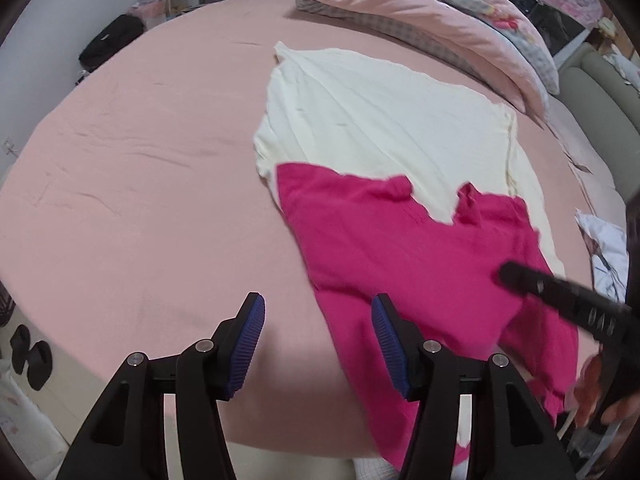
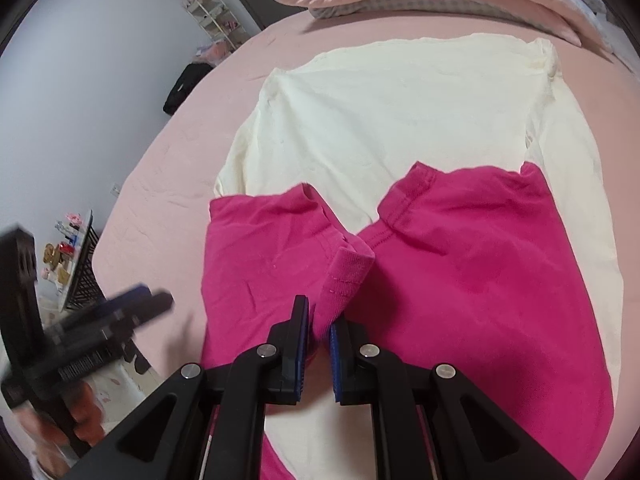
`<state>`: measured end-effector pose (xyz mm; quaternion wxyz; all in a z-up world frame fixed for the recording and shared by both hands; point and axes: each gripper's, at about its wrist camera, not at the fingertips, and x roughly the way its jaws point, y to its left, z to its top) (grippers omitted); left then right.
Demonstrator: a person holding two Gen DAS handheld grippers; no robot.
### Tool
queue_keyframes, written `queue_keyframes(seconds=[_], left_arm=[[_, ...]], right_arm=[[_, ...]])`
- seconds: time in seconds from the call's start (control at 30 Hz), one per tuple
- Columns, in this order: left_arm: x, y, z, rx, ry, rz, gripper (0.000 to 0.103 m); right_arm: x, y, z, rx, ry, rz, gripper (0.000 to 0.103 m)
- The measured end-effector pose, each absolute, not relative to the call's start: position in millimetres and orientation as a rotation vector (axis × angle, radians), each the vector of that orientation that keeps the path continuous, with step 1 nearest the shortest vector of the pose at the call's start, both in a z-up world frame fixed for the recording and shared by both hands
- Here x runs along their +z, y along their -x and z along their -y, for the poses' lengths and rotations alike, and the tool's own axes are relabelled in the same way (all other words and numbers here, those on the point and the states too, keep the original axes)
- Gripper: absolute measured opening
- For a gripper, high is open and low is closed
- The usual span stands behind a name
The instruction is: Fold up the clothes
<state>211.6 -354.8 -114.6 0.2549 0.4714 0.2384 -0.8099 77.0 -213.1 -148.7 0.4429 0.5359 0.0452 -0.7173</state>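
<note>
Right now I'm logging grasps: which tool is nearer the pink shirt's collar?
Right. The right tool is at the collar, shut on the pink shirt there. The left tool hangs open over the bed off the shirt's left edge.

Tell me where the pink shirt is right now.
The pink shirt lies on the bed's near edge, overlapping the near end of the cream shirt. The right tool pinches it in the right wrist view.
</note>
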Motion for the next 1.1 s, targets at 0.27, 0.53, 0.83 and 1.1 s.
queue_keyframes(seconds=[0.27,0.53,0.83,1.1], left_arm=[[-136,-210,318,-2.252,-1.326,-0.725,0.054],[-141,-191,276,-2.283,-1.351,-0.549,0.058],[-131,-179,263,-2.366,-1.328,-0.531,0.062],[-142,-160,268,-2.319,-1.361,-0.591,0.062]], right_arm=[[-130,-75,213,-1.759,-1.326,-0.039,0.008],[-132,-76,219,-1.737,-1.355,-0.029,0.008],[-129,-61,204,-1.725,-1.377,0.083,0.008],[-132,-54,196,-1.685,-1.404,0.157,0.008]])
